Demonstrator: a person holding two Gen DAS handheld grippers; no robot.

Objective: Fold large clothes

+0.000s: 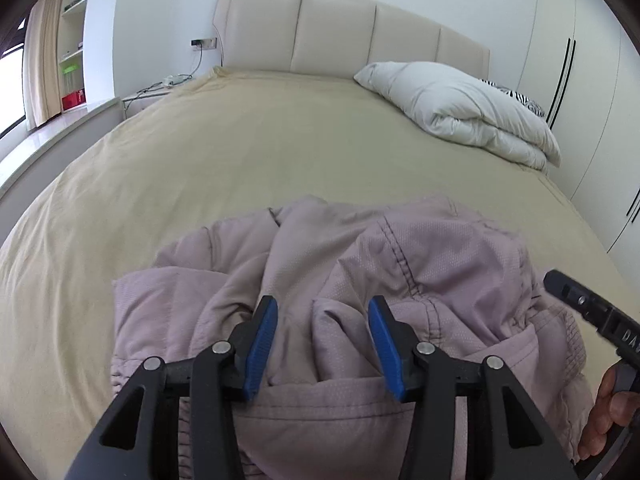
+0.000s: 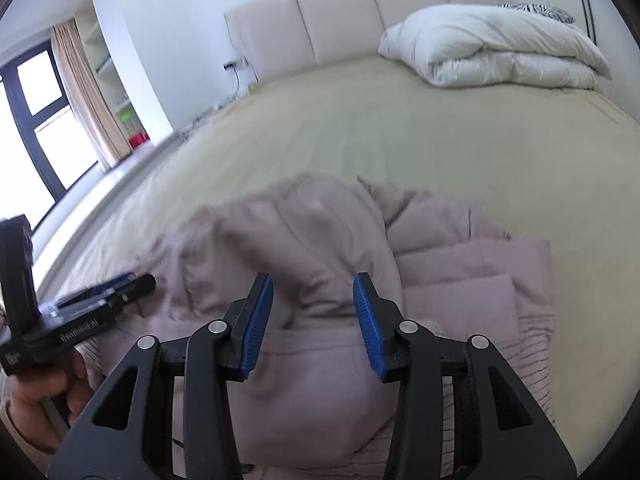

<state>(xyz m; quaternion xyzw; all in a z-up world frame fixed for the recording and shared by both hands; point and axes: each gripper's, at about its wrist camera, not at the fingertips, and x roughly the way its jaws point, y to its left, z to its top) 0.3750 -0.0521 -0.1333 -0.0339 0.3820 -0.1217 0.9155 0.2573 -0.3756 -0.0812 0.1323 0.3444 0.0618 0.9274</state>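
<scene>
A crumpled mauve quilted jacket (image 1: 320, 300) lay bunched on the near part of a wide bed with a tan sheet (image 1: 240, 152). My left gripper (image 1: 322, 312) hovered over it, its blue-padded fingers (image 1: 262, 344) spread apart and pinching nothing. My right gripper (image 2: 313, 288) hung beside it over the same jacket, fingers likewise parted, fabric beneath them. A folded white duvet (image 1: 460, 108) sat near the cream padded headboard (image 1: 340, 32).
</scene>
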